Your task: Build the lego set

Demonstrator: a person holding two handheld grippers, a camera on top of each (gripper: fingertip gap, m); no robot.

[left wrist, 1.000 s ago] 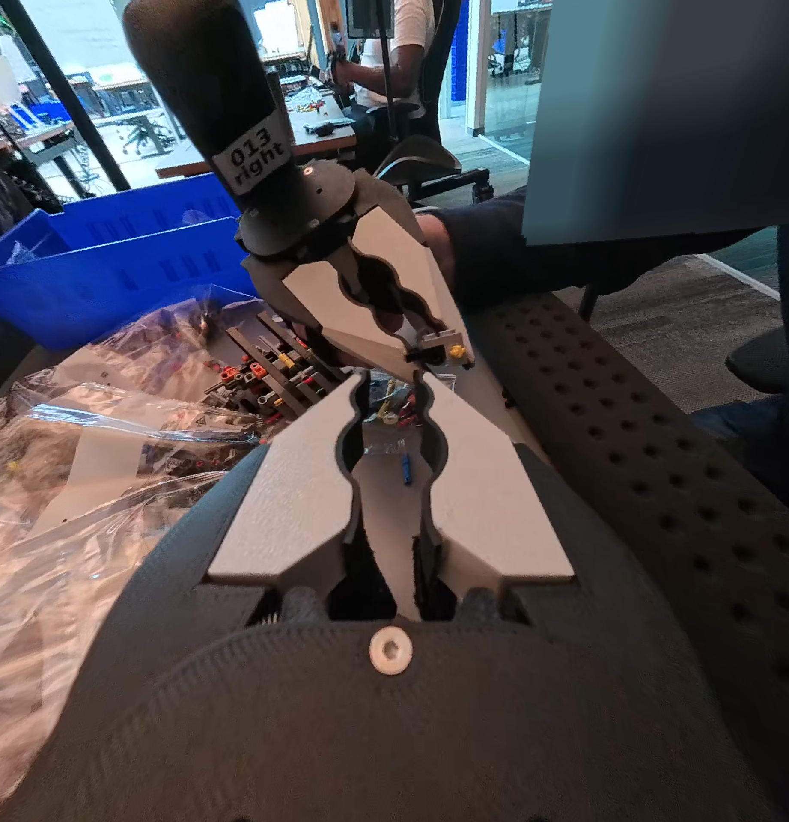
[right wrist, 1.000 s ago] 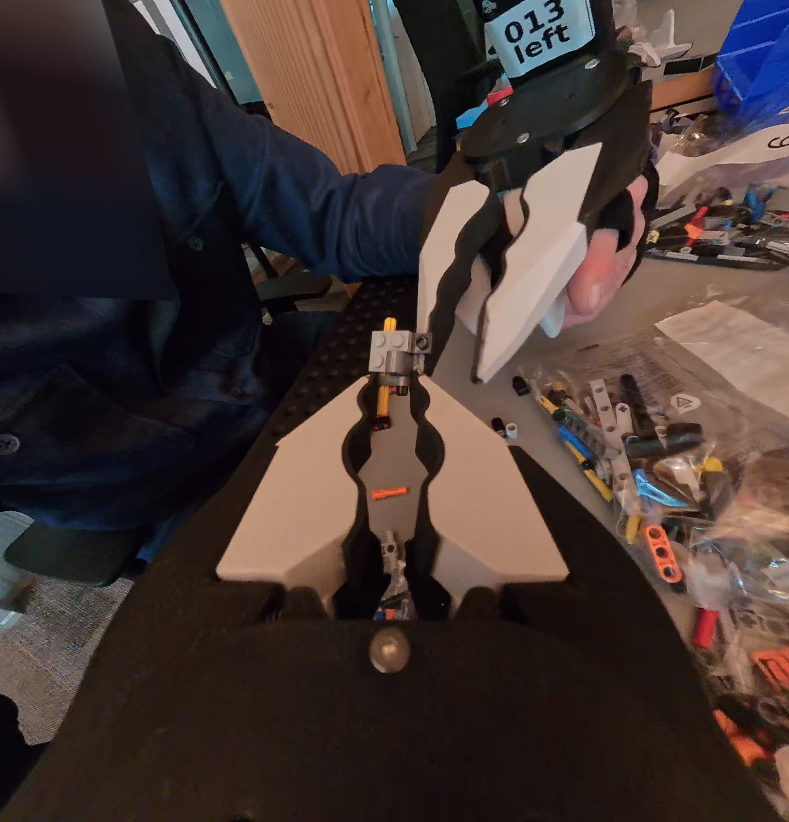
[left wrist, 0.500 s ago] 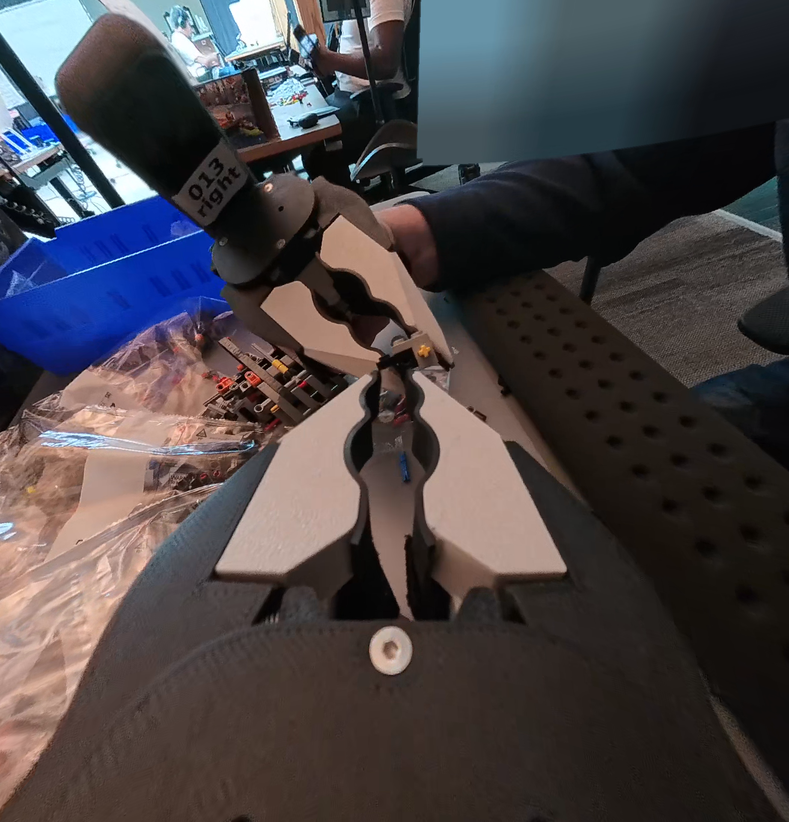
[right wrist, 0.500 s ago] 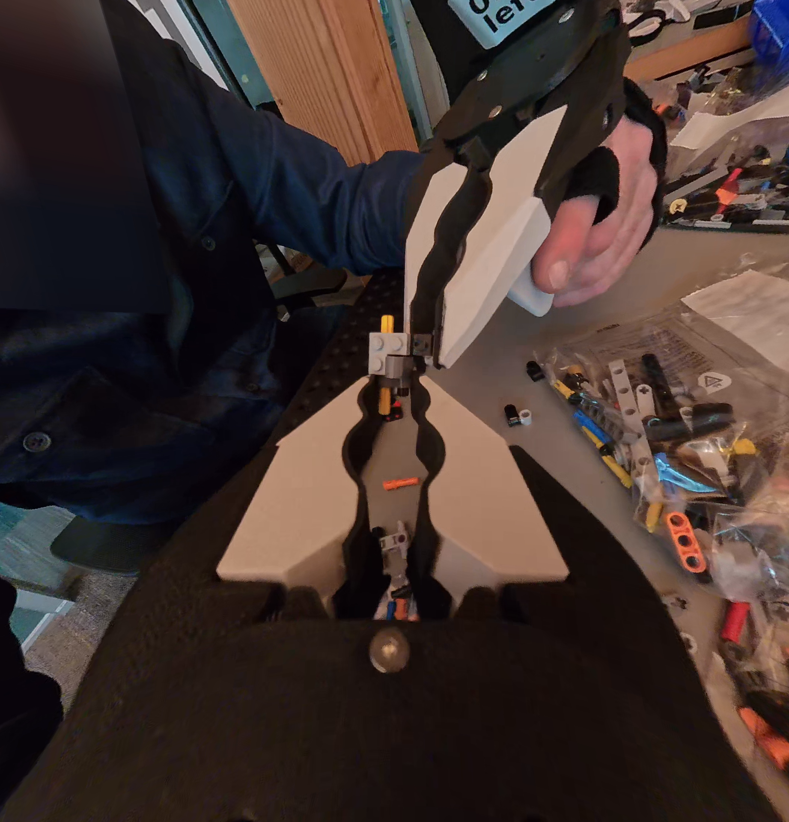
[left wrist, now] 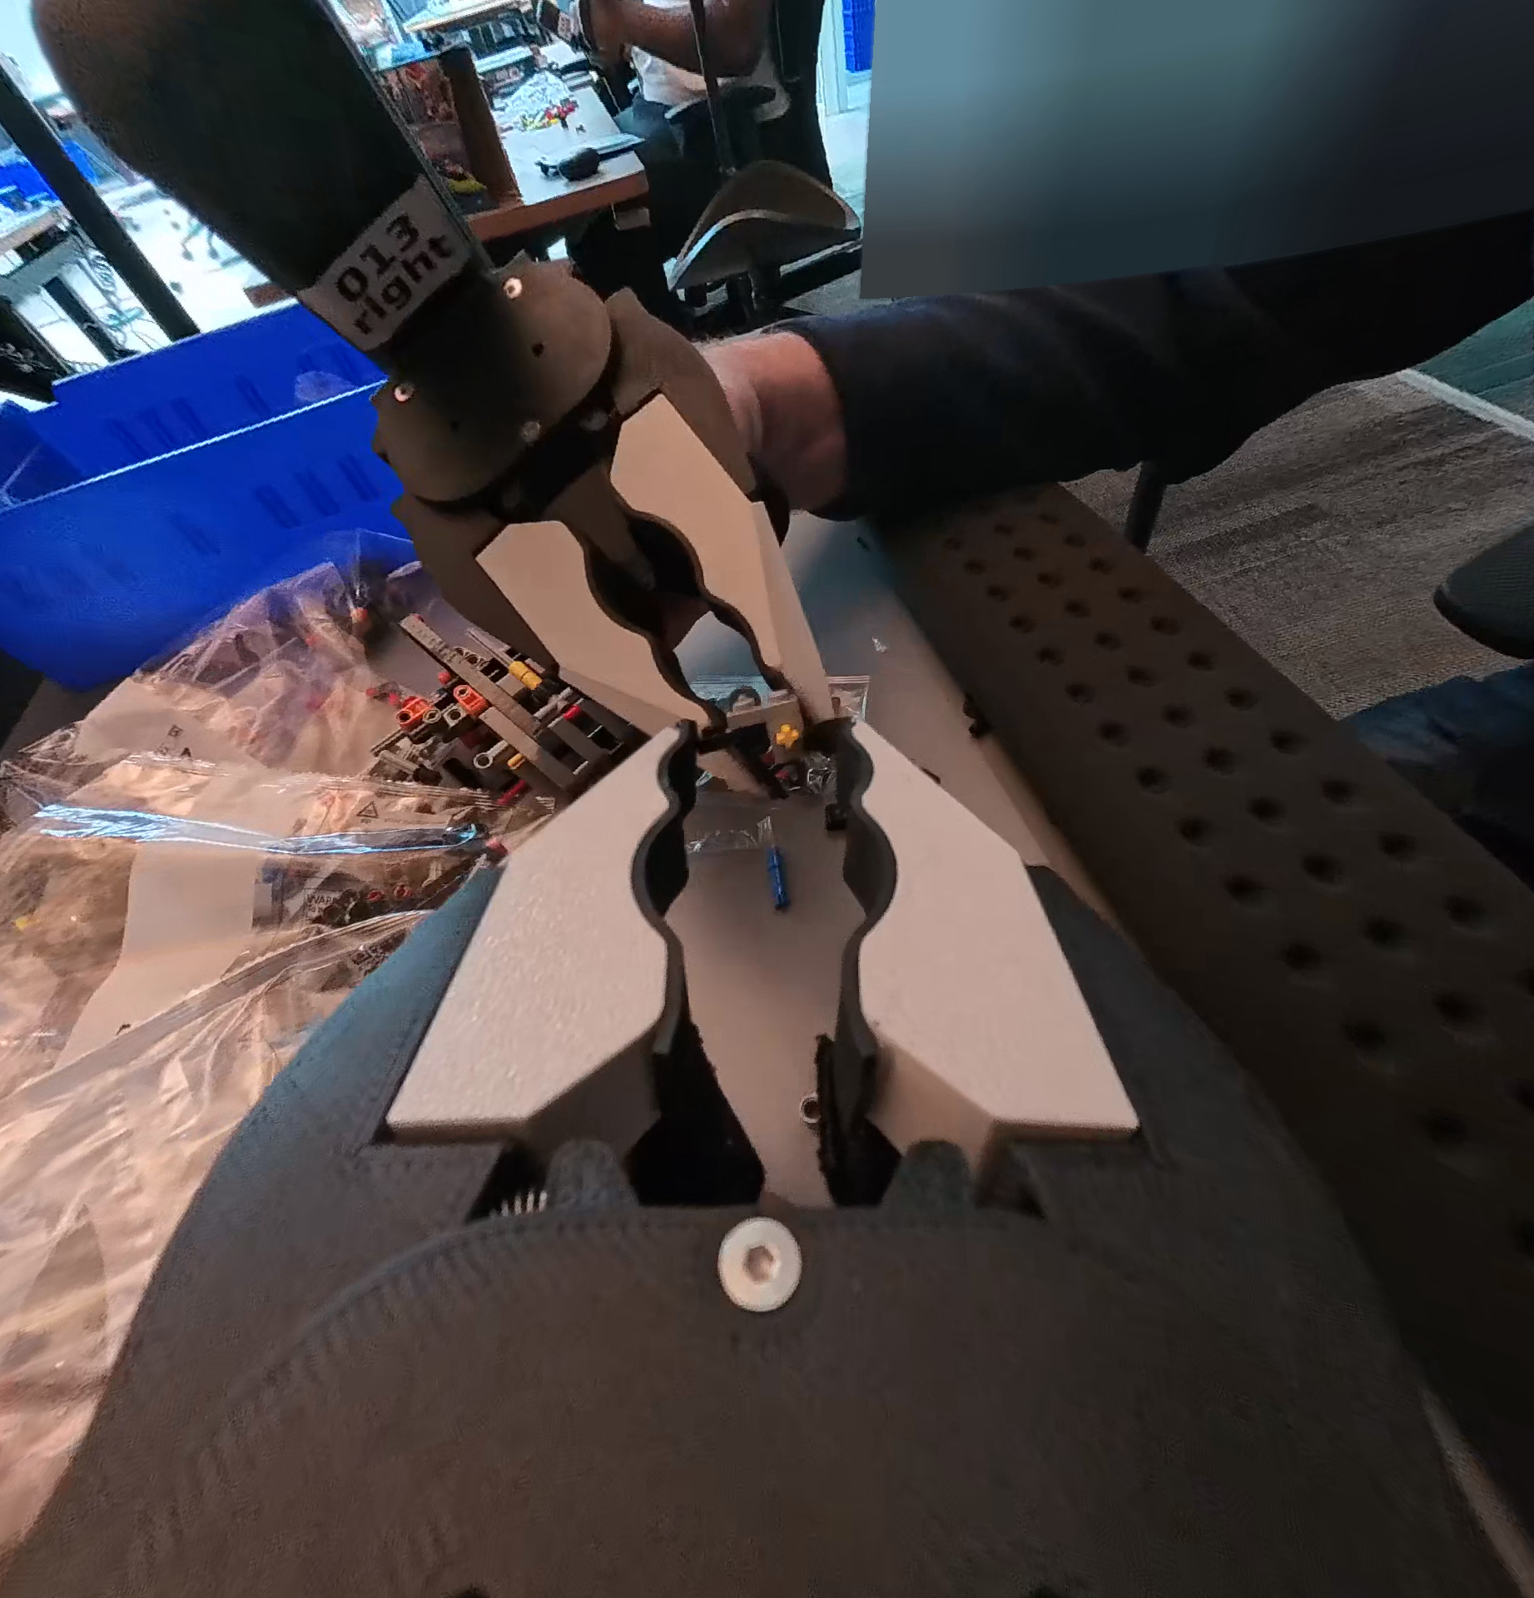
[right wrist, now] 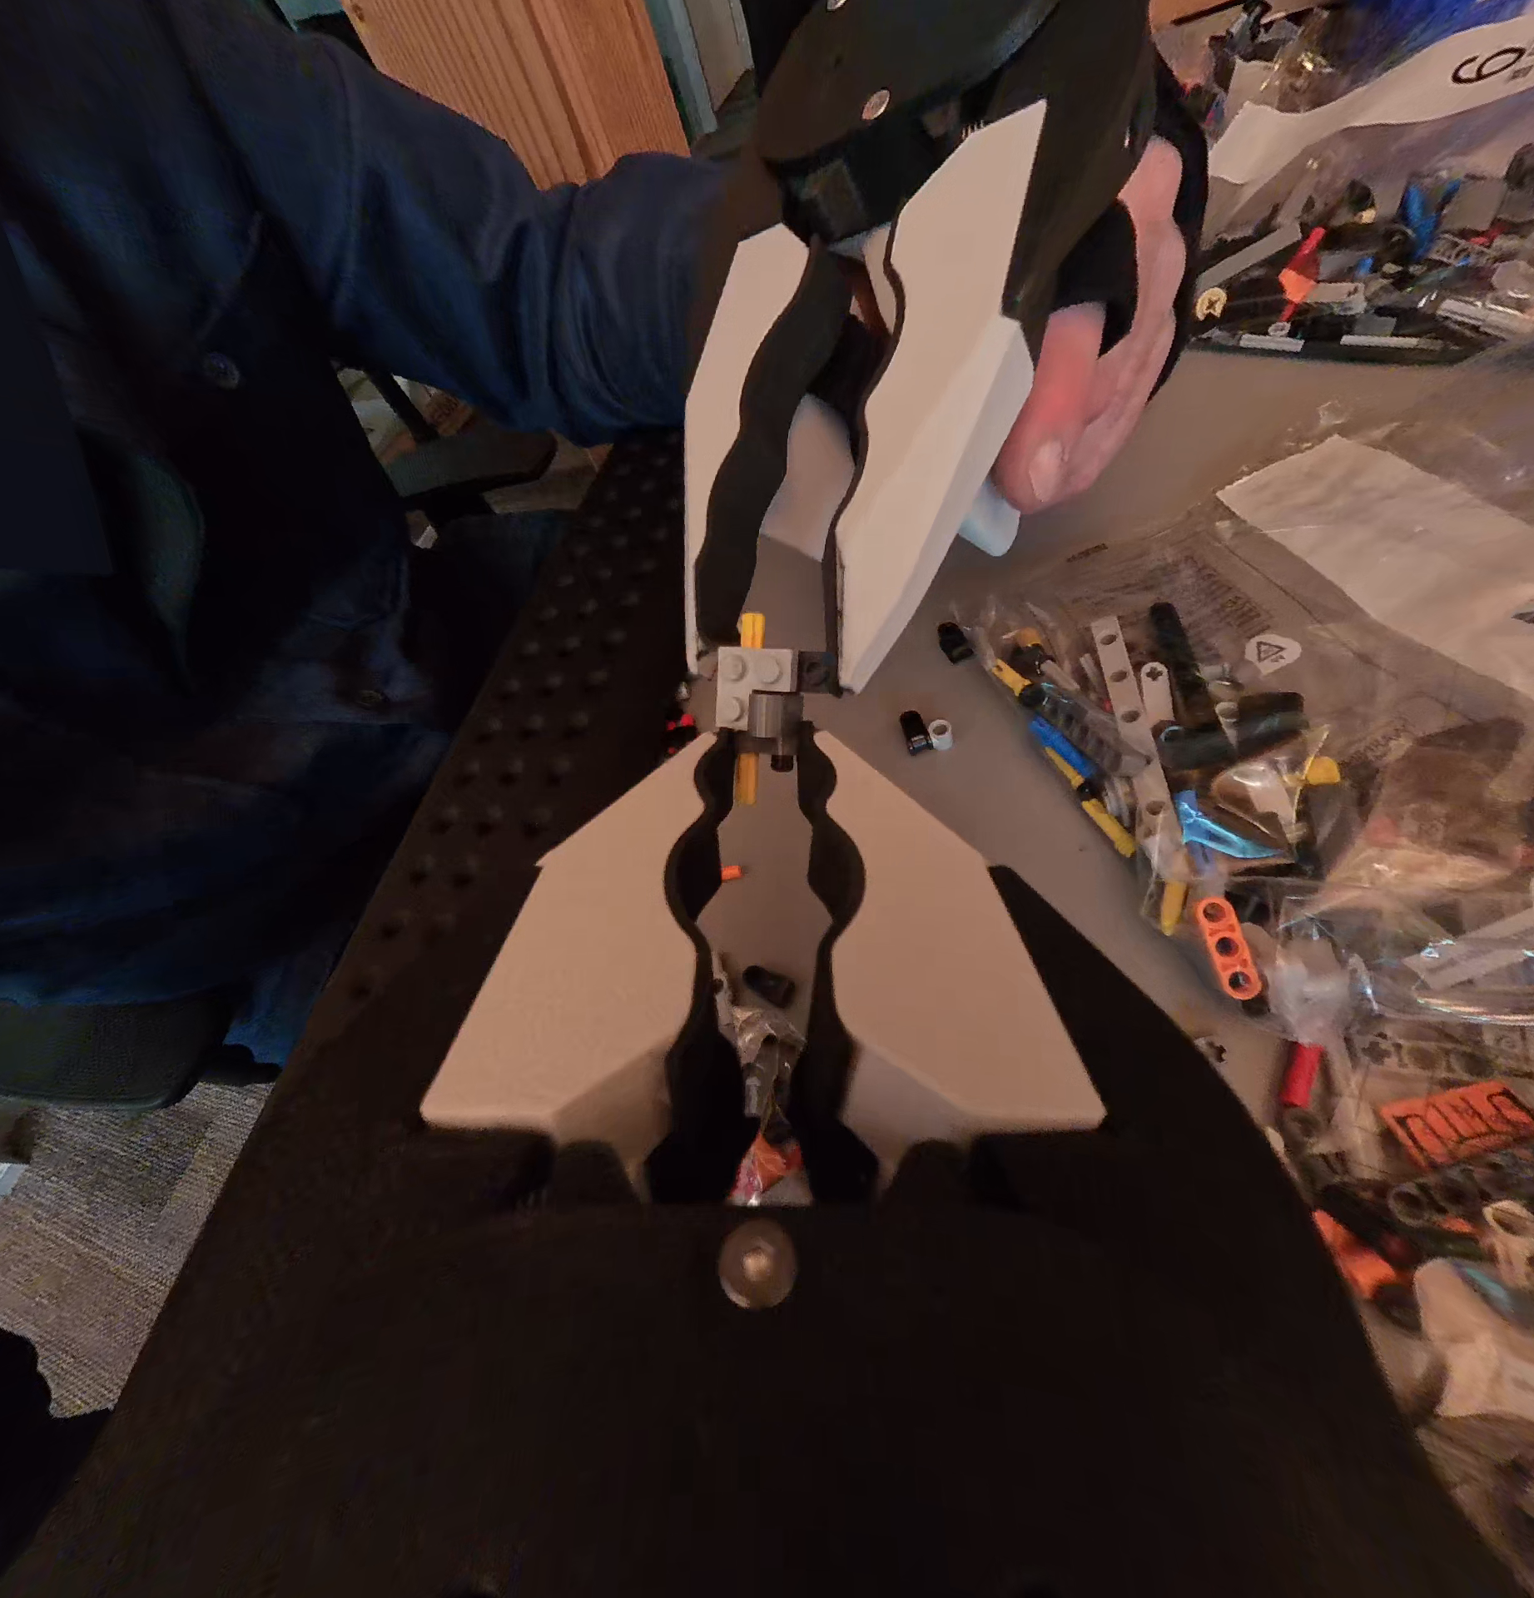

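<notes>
While both grippers meet tip to tip above the grey table (right wrist: 988, 778), the right gripper (right wrist: 759, 751) pinches a small grey brick assembly (right wrist: 759, 692), its yellow axle (right wrist: 750, 774) pointing away along the fingers. Tilted downward, the left gripper (right wrist: 767, 640) reaches it with fingers apart.

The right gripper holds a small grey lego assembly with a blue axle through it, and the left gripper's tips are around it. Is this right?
Not quite: the right wrist view shows the axle through the grey lego assembly is yellow, not blue. The rest stands.
</notes>
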